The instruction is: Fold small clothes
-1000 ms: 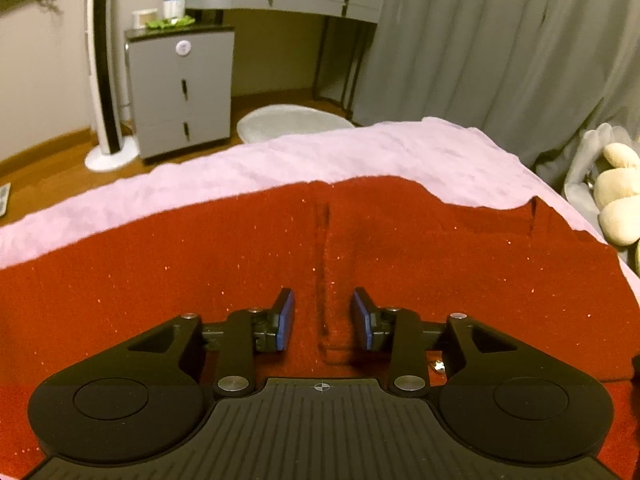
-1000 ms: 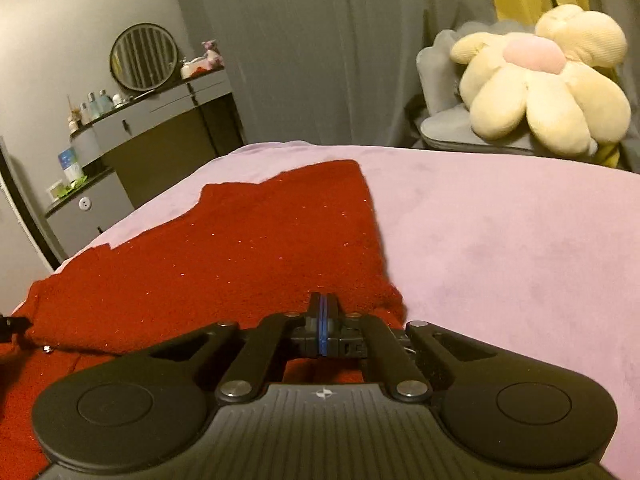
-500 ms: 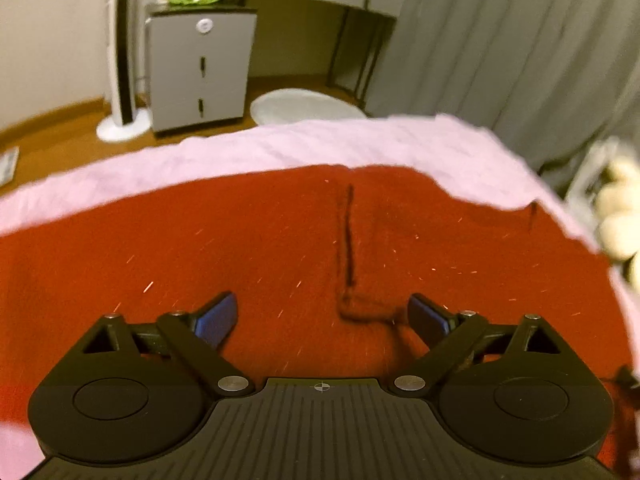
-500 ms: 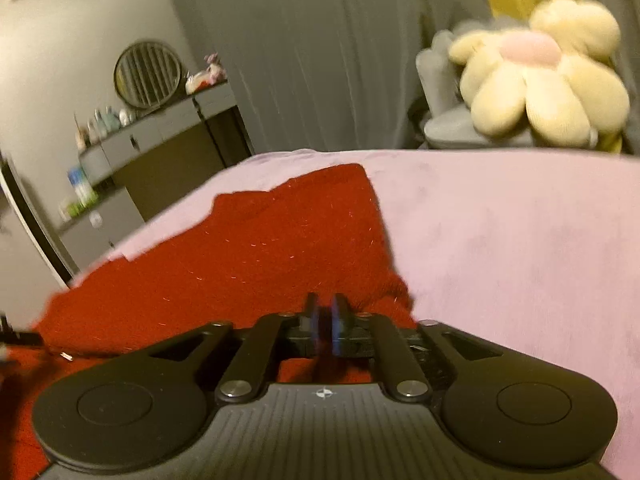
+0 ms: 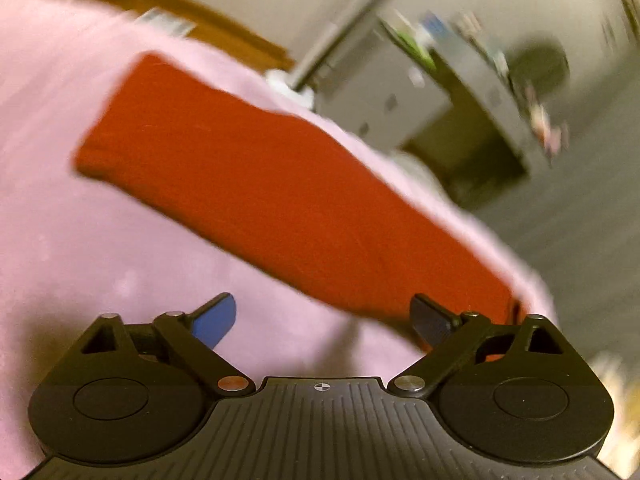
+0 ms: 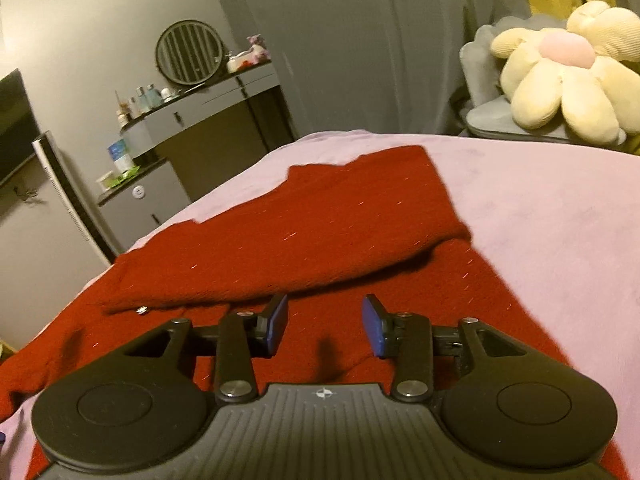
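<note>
A dark red knitted garment (image 6: pixel 320 232) lies on the pink bed cover (image 6: pixel 560 220), one part folded over the rest. My right gripper (image 6: pixel 324 322) is open and empty just above the garment's near part. In the blurred, tilted left wrist view a long red sleeve (image 5: pixel 260 184) stretches across the pink cover (image 5: pixel 60 240). My left gripper (image 5: pixel 324 316) is wide open and empty, above the cover beside the sleeve's near edge.
A cream flower plush (image 6: pixel 560 80) sits on a grey chair at the right. A grey dresser with a round mirror (image 6: pixel 188 56), a drawer cabinet (image 6: pixel 148 196) and grey curtains (image 6: pixel 360 40) stand beyond the bed.
My right gripper has opened and let go of the garment's folded part. My left gripper opened wide, left the garment's body and swung toward the sleeve.
</note>
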